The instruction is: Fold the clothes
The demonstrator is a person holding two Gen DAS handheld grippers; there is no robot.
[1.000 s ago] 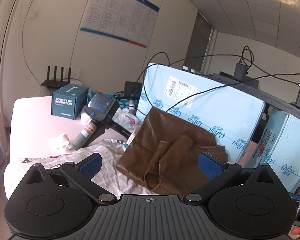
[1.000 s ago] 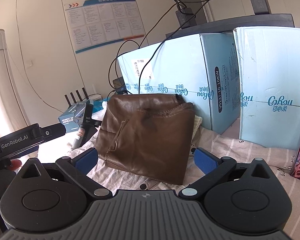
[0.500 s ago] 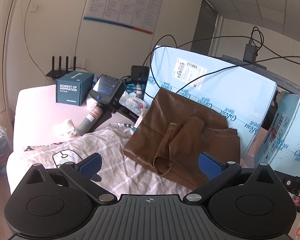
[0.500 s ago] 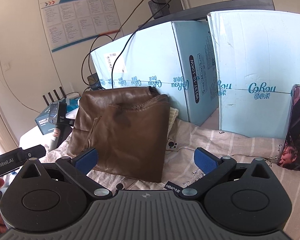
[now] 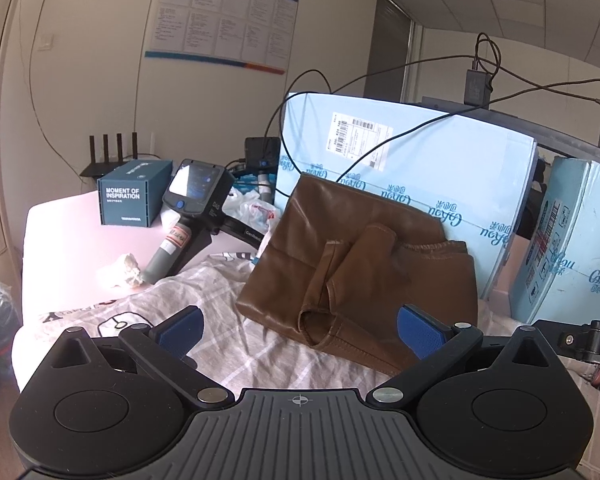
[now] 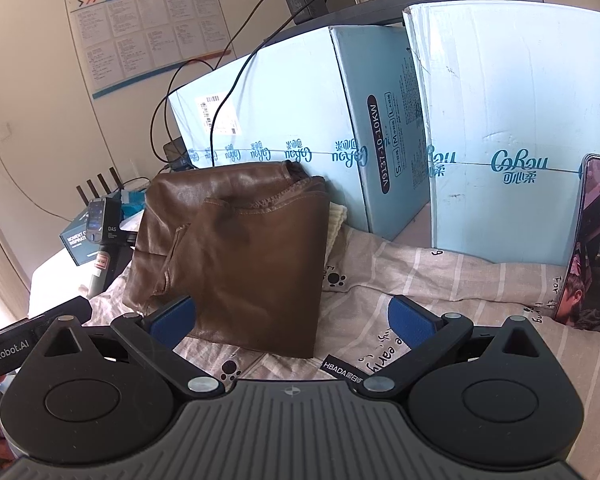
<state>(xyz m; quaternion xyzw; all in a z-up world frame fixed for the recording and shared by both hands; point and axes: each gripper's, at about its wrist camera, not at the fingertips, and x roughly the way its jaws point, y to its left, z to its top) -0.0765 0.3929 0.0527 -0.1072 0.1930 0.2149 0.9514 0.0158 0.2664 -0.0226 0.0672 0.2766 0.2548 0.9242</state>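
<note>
A folded brown leather garment (image 5: 360,264) lies on the striped patterned sheet (image 5: 236,344), leaning against a light blue carton. It also shows in the right wrist view (image 6: 240,256). My left gripper (image 5: 300,328) is open and empty, just in front of the garment's near edge. My right gripper (image 6: 292,316) is open and empty, with the garment's lower right corner between its blue pads (image 6: 410,316). A cream knit item (image 6: 336,224) peeks out behind the garment.
Light blue cartons (image 6: 340,120) (image 6: 520,120) stand at the back with cables over them. A handheld scanner (image 5: 188,216), teal box (image 5: 132,198), crumpled tissue (image 5: 124,270) and router (image 5: 108,156) sit left. A phone (image 6: 596,244) leans at the right.
Both grippers have drawn slightly back and shifted; the garment lies still and folded. Both grippers stay open.
</note>
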